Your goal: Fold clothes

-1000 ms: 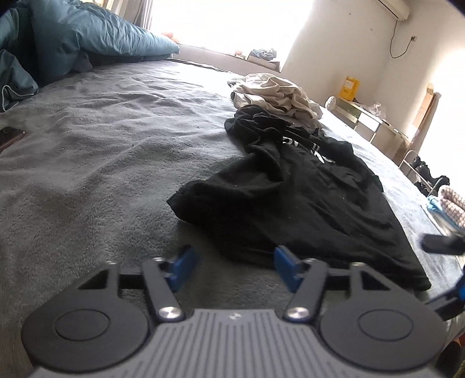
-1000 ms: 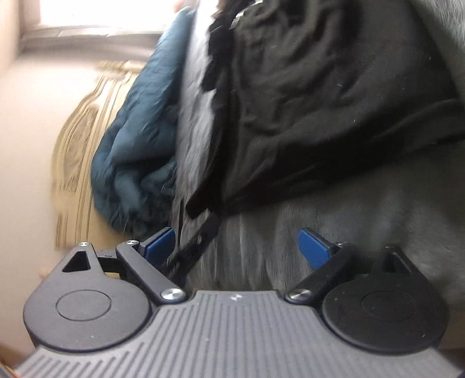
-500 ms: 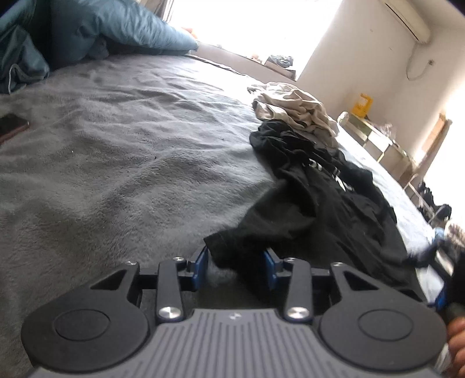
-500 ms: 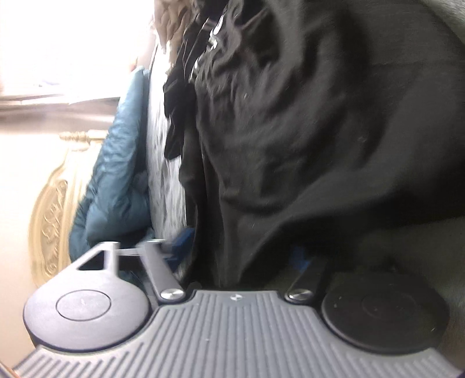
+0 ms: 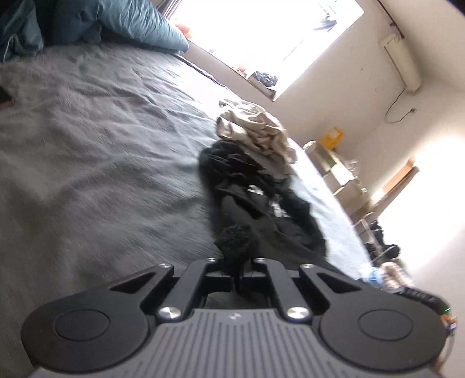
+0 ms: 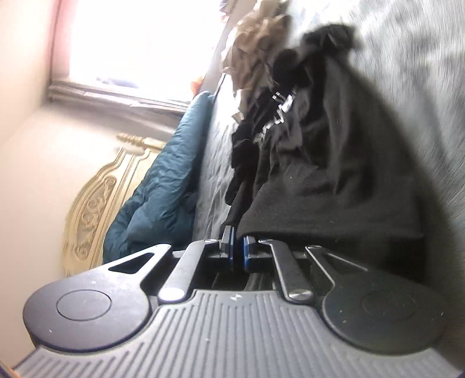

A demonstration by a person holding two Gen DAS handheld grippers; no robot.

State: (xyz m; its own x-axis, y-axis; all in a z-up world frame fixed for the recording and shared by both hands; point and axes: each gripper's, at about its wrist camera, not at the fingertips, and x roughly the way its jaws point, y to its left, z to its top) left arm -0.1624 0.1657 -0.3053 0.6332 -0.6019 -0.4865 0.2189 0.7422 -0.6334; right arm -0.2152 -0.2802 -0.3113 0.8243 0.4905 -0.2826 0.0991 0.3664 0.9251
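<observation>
A black T-shirt [image 5: 261,215] with white print lies stretched along the grey bed blanket [image 5: 87,162]. My left gripper [image 5: 239,270] is shut on a bunched corner of its hem, which pokes up between the jaws. In the right wrist view the same black T-shirt [image 6: 334,162] fills the middle, pulled taut toward the camera. My right gripper [image 6: 238,247] is shut on another edge of it, with a thin fold running into the blue pads. A beige garment [image 5: 258,130] lies crumpled beyond the shirt.
Teal duvet [image 5: 122,23] is piled at the head of the bed, beside a carved headboard [image 6: 96,197]. A bright window [image 5: 261,37] and sill lie past the bed. Shelves and clutter [image 5: 343,174] stand along the right wall. A dark phone [image 5: 5,97] rests at the blanket's left edge.
Both grippers closed from open onto the black shirt's edge and rose. The shirt has been drawn from a flat spread into a narrow, bunched strip. Both views have rolled.
</observation>
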